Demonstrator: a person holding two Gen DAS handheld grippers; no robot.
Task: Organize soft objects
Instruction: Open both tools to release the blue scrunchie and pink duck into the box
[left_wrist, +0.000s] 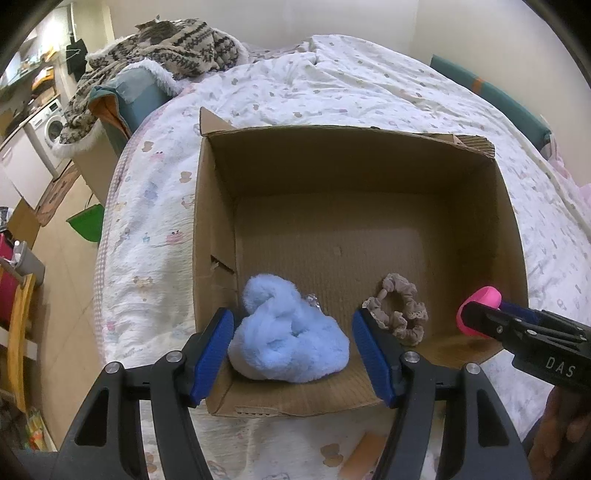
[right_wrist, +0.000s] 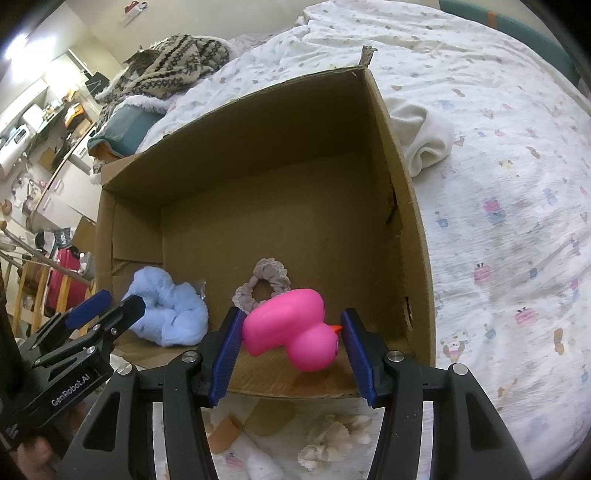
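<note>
Both sets of jaws stand apart. The left gripper (left_wrist: 291, 354) hovers at the near-left corner of the cardboard box (left_wrist: 218, 206), its blue pads on either side of a fluffy blue plush (left_wrist: 288, 338) without pressing it; the plush rests on the box floor against the left wall. The right gripper (right_wrist: 291, 354) is over the near-right part of the same box, and a pink rubber duck (right_wrist: 291, 328) sits between its pads. The duck's tail end looks to touch the left pad, while a gap shows at the beak side, so the duck seems not to be squeezed, though whether it rests on the box floor is hard to judge from this angle. In the left wrist view the right gripper (left_wrist: 476, 317) comes in from the right edge with the duck's pink body at its tip. A beige scrunchie (left_wrist: 400, 314) lies on the box floor between the plush and the duck. The box sits on a bed (left_wrist: 369, 81) with a white patterned quilt. A rolled white cloth (right_wrist: 424, 140) lies on the quilt just outside the box's right wall.
</note>
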